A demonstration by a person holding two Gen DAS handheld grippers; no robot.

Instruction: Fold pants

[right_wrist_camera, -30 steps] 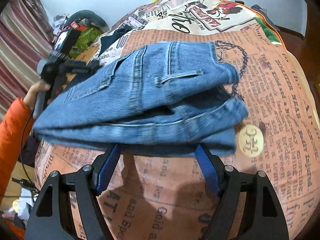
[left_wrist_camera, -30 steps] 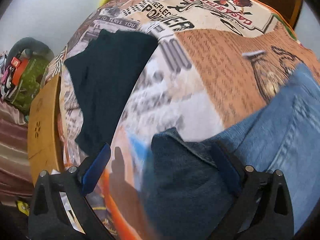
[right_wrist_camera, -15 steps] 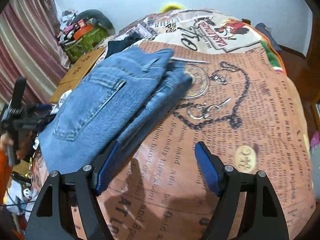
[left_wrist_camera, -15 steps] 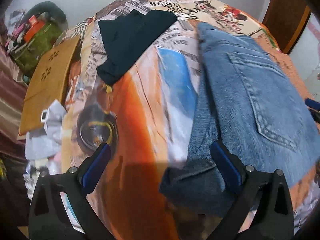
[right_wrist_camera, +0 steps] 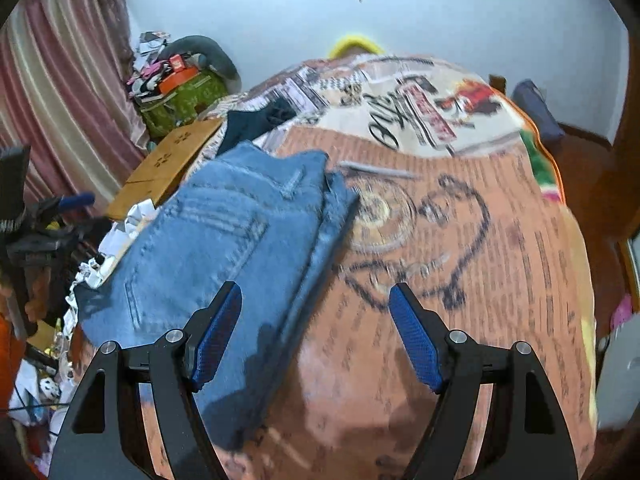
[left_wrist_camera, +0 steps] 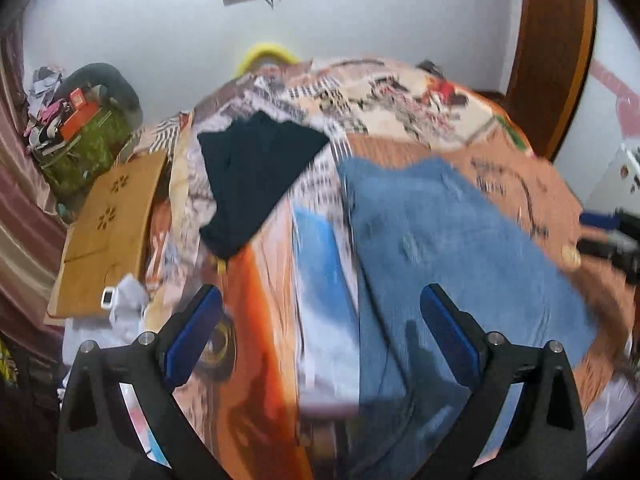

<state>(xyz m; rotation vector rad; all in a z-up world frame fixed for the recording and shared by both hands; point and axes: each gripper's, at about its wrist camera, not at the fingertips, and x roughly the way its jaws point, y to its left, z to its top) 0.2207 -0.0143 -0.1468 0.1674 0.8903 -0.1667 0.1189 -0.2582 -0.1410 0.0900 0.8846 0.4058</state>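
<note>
Folded blue jeans (left_wrist_camera: 452, 248) (right_wrist_camera: 224, 248) lie flat on the printed bedspread (left_wrist_camera: 400, 96) (right_wrist_camera: 500, 248), back pocket facing up. My left gripper (left_wrist_camera: 320, 320) hangs open above the bed, its right finger over the near edge of the jeans, nothing between the blue pads. My right gripper (right_wrist_camera: 316, 320) is open too, raised over the jeans' right edge, holding nothing. In the left wrist view the right gripper (left_wrist_camera: 608, 232) shows at the far right edge. The left gripper (right_wrist_camera: 44, 220) appears at the left edge of the right wrist view.
A dark folded garment (left_wrist_camera: 256, 176) (right_wrist_camera: 260, 120) lies on the bed behind the jeans. A wooden board (left_wrist_camera: 108, 232) (right_wrist_camera: 168, 164) leans beside the bed on the left, with a green bag (left_wrist_camera: 84, 148) and clutter beyond. A striped curtain (right_wrist_camera: 60, 100) hangs at left.
Both grippers have let go of the jeans and lifted away. The jeans, held up a second ago, now rest folded on the bed. The left gripper pulled back and up the most.
</note>
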